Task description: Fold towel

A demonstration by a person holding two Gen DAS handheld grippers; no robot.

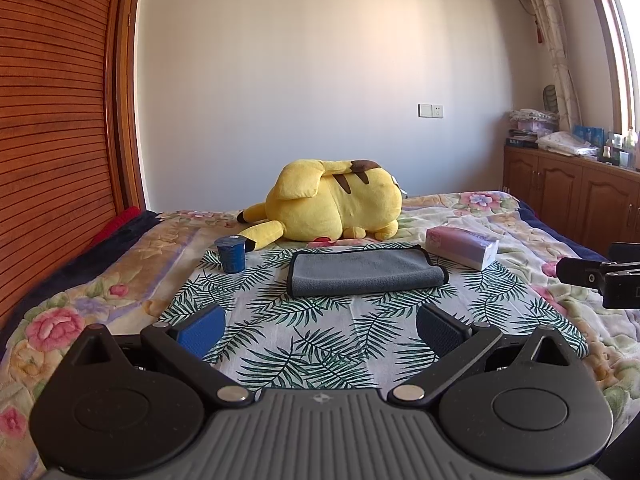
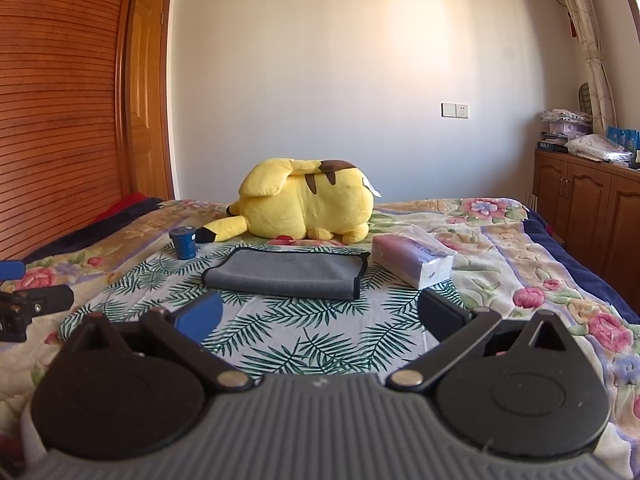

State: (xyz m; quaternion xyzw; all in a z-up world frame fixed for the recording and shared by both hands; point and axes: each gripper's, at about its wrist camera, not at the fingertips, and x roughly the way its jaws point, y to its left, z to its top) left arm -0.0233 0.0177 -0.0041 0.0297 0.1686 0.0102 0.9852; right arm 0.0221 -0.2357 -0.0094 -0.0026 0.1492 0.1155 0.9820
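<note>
A grey towel with black edging [image 1: 366,272] lies folded over on a leaf-print cloth [image 1: 312,340] on the bed; it also shows in the right wrist view [image 2: 286,274]. My left gripper [image 1: 320,330] is open and empty, a short way in front of the towel. My right gripper [image 2: 320,318] is open and empty, also just short of the towel. Part of the right gripper shows at the right edge of the left wrist view [image 1: 604,276], and part of the left gripper at the left edge of the right wrist view [image 2: 28,308].
A yellow plush toy [image 1: 332,206] lies behind the towel. A blue cup [image 1: 231,254] stands at its left, a tissue pack [image 1: 462,248] at its right. A wooden headboard [image 1: 52,120] is on the left and wooden cabinets [image 1: 572,196] on the right.
</note>
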